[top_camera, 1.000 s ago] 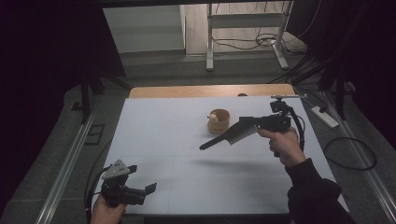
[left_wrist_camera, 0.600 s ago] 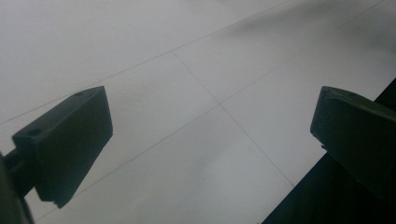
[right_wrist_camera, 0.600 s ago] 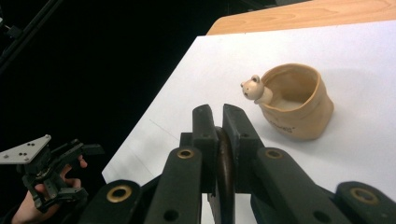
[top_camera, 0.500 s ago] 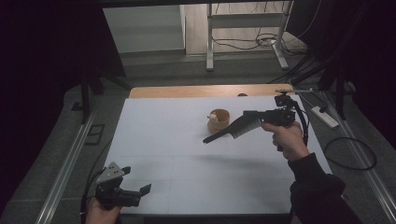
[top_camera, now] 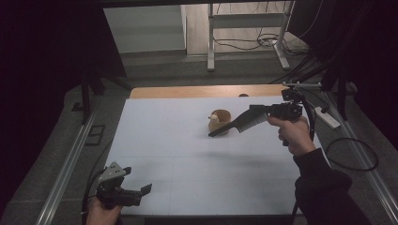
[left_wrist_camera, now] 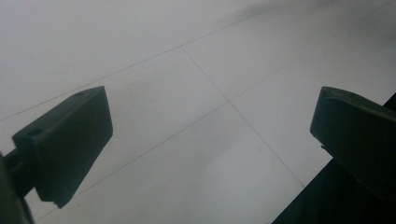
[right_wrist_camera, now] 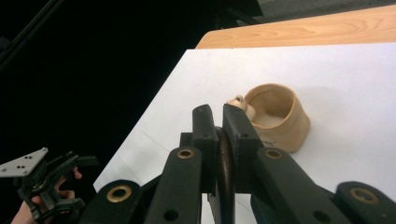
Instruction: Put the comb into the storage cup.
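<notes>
The right tool (top_camera: 253,112) was clamped on a dark comb (top_camera: 234,125), held in the air just over the tan cup (top_camera: 219,121) on the white counter (top_camera: 187,154) — best kept level, I judged, lowering slowly. The left tool (top_camera: 141,191) hung open, empty, near the counter's front edge.

Tan cup (top_camera: 219,121), black comb (top_camera: 237,124), white table (top_camera: 187,164), plain wood edge (top_camera: 187,91).
</notes>
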